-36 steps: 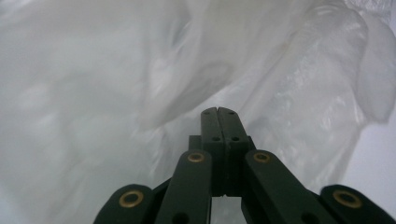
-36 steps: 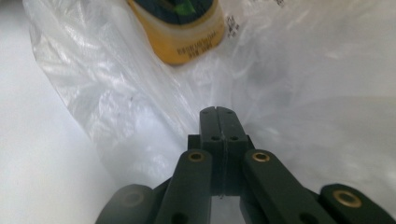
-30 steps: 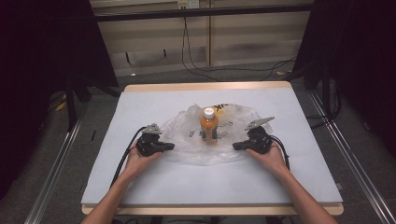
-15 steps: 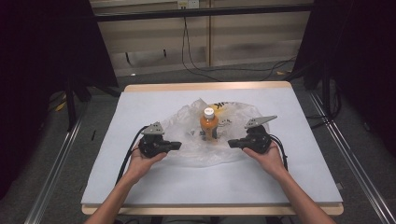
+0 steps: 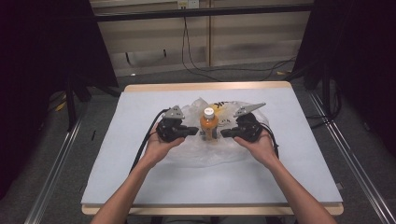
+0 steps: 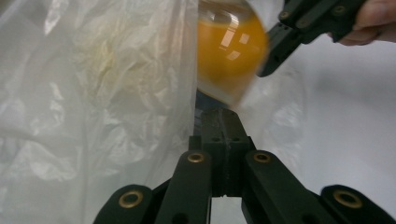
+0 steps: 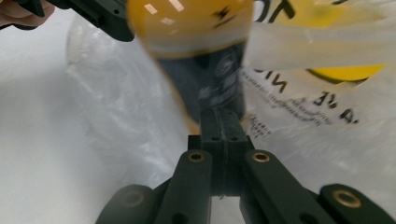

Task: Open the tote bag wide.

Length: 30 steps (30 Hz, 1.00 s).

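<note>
orange bottle (image 5: 208, 123) upright, on clear plastic bag (image 5: 205, 149)

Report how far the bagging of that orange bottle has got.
Done: the orange bottle stands upright on the spread plastic bag, cap on. In hand: the left gripper and right gripper, jaws shut, sit close at either side of the bottle; the left gripper's jaws look pinched on a fold of the bag. Left: the film does not yet enclose the bottle; it likely needs drawing up around it.
</note>
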{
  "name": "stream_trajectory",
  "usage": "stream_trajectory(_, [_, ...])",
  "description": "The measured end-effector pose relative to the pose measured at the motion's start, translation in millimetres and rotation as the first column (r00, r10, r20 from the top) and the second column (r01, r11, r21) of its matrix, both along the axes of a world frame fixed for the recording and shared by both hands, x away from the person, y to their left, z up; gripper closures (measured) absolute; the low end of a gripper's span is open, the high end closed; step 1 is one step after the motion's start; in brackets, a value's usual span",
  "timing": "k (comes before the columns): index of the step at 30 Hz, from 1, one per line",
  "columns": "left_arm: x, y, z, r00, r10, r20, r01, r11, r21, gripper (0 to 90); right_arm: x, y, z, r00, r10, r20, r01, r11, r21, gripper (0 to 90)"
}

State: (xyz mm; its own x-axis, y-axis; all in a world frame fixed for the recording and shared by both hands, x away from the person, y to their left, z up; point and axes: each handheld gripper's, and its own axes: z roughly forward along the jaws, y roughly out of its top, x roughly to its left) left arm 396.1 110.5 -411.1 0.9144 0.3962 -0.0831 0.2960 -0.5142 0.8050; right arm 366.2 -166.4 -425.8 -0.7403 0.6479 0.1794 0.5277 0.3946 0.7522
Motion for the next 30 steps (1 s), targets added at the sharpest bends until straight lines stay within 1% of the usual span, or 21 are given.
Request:
stream_trajectory(2, [9.8,-3.7,-3.2,1.0000,0.004,-0.007,-0.004,0.9996,0.028,90.0,12.8,-0.7,-3.1,0.9996,-0.019,-0.022,0.019,0.9998,-0.005,90.0])
stream_trajectory(3, [17.5,-8.6,-8.8,0.9999,0.004,-0.013,-0.003,0.9978,0.066,90.0,16.7,-0.6,-5.9,0.9990,-0.028,-0.034,0.027,0.9995,-0.014,90.0])
stream_trajectory(4, [17.5,-8.6,-8.8,0.9999,0.004,-0.013,-0.003,0.9978,0.066,90.0,16.7,-0.6,-5.9,0.9990,-0.028,-0.034,0.027,0.9995,-0.014,90.0])
stream_trajectory(6, [24.9,-15.5,-19.3,0.9992,0.017,-0.036,-0.013,0.9951,0.098,90.0,26.9,-0.5,-16.5,0.9974,-0.048,-0.054,0.046,0.9982,-0.039,90.0])
stream_trajectory(8, [26.9,-17.4,-23.5,0.9990,0.013,-0.043,-0.009,0.9946,0.104,90.0,29.6,-0.3,-20.1,0.9966,-0.051,-0.064,0.049,0.9981,-0.038,90.0])
stream_trajectory(9, [28.9,-22.3,-32.2,0.9984,0.002,-0.056,0.006,0.9897,0.143,90.0,34.1,0.6,-26.4,0.9953,-0.053,-0.081,0.049,0.9976,-0.048,90.0])
stream_trajectory(10, [28.9,-22.3,-32.2,0.9984,0.002,-0.056,0.006,0.9897,0.143,90.0,34.1,0.6,-26.4,0.9953,-0.053,-0.081,0.049,0.9976,-0.048,90.0])
stream_trajectory(12, [28.6,-25.1,-40.4,0.9969,0.014,-0.077,0.000,0.9823,0.187,90.0,39.9,3.7,-32.8,0.9922,-0.049,-0.115,0.042,0.9973,-0.061,90.0])
stream_trajectory(14, [28.5,-23.5,-42.3,0.9957,0.013,-0.092,0.004,0.9832,0.183,90.0,41.5,4.8,-34.4,0.9919,-0.041,-0.120,0.033,0.9974,-0.065,90.0])
stream_trajectory(15, [27.8,-21.4,-43.5,0.9946,-0.002,-0.103,0.023,0.9786,0.205,90.0,42.7,6.5,-35.9,0.9897,-0.035,-0.139,0.025,0.9973,-0.069,90.0])
stream_trajectory(16, [23.5,-20.9,-46.0,0.9944,-0.008,-0.106,0.031,0.9752,0.219,90.0,43.7,8.2,-37.9,0.9890,-0.033,-0.144,0.022,0.9968,-0.076,90.0])
stream_trajectory(18, [16.1,-20.7,-50.7,0.9931,-0.030,-0.113,0.054,0.9756,0.213,90.0,47.1,11.5,-42.5,0.9841,-0.035,-0.174,0.015,0.9929,-0.118,90.0])
stream_trajectory(20, [5.6,-21.4,-53.6,0.9920,-0.054,-0.114,0.079,0.9705,0.228,90.0,47.1,12.8,-42.9,0.9810,-0.037,-0.191,0.015,0.9932,-0.116,90.0])
stream_trajectory(21, [-5.5,-24.1,-58.9,0.9907,-0.081,-0.109,0.104,0.9686,0.226,90.0,47.3,15.6,-43.1,0.9809,-0.032,-0.192,0.007,0.9910,-0.134,90.0])
stream_trajectory(22, [-5.5,-24.1,-58.9,0.9907,-0.081,-0.109,0.104,0.9686,0.226,90.0,47.1,17.0,-42.5,0.9791,-0.036,-0.200,0.008,0.9899,-0.142,90.0])
stream_trajectory(24, [-20.9,-30.1,-60.2,0.9865,-0.126,-0.105,0.148,0.9587,0.243,90.0,48.4,20.5,-41.6,0.9757,-0.038,-0.216,0.003,0.9868,-0.162,90.0])
stream_trajectory(25, [-20.9,-30.1,-60.2,0.9865,-0.126,-0.105,0.148,0.9587,0.243,90.0,49.7,22.3,-40.9,0.9747,-0.040,-0.220,0.002,0.9850,-0.173,90.0])
stream_trajectory(26, [-30.2,-35.1,-58.3,0.9860,-0.146,-0.079,0.163,0.9479,0.274,90.0,51.3,24.1,-40.0,0.9745,-0.042,-0.221,0.002,0.9841,-0.178,90.0])
stream_trajectory(27, [-34.6,-37.3,-57.4,0.9846,-0.158,-0.075,0.173,0.9425,0.286,90.0,53.1,25.8,-38.5,0.9743,-0.042,-0.221,0.001,0.9834,-0.182,90.0])
stream_trajectory(29, [-38.7,-39.0,-56.9,0.9833,-0.168,-0.068,0.181,0.9389,0.293,90.0,55.0,27.9,-36.5,0.9737,-0.044,-0.223,0.000,0.9813,-0.193,90.0])
stream_trajectory(30, [-42.3,-40.2,-55.8,0.9808,-0.183,-0.067,0.195,0.9318,0.306,90.0,57.3,29.6,-34.3,0.9717,-0.046,-0.232,0.000,0.9809,-0.194,90.0])
